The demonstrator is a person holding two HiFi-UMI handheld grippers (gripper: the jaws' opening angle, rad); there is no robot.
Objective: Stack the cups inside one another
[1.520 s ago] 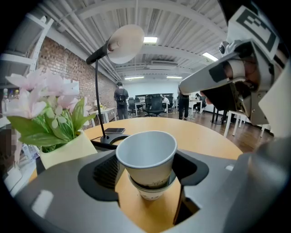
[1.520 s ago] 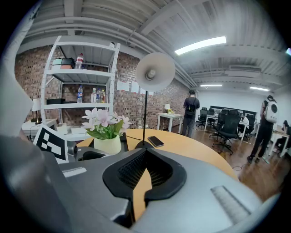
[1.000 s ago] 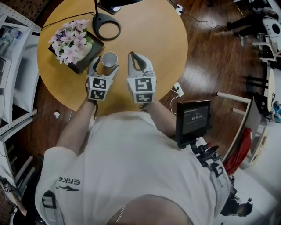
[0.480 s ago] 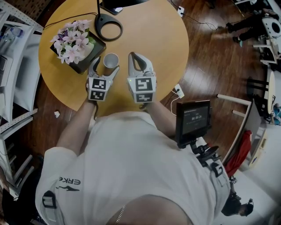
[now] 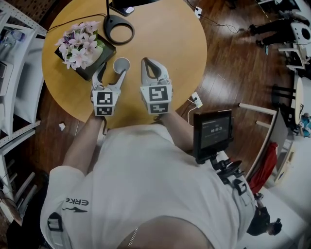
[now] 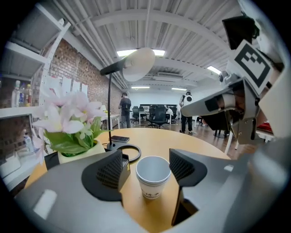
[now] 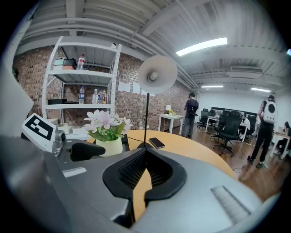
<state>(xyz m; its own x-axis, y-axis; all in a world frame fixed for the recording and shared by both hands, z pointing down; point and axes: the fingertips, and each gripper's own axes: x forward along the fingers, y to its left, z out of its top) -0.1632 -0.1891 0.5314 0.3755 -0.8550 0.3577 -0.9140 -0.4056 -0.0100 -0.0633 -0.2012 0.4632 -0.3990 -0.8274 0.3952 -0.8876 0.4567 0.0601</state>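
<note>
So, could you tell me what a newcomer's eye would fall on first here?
Probably the white paper cup standing upright on the round wooden table, right at the tips of the left gripper, whose open jaws have just been closing a little without touching it. Next, the pink flowers at the table's left edge.

Cup (image 5: 121, 63) on table (image 5: 165, 39), left of centre. Flower pot (image 5: 82, 48) just left of cup, near table's left edge. Lamp base (image 5: 119, 30) behind cup. Phone (image 5: 127, 9) at far edge, behind lamp base.
</note>
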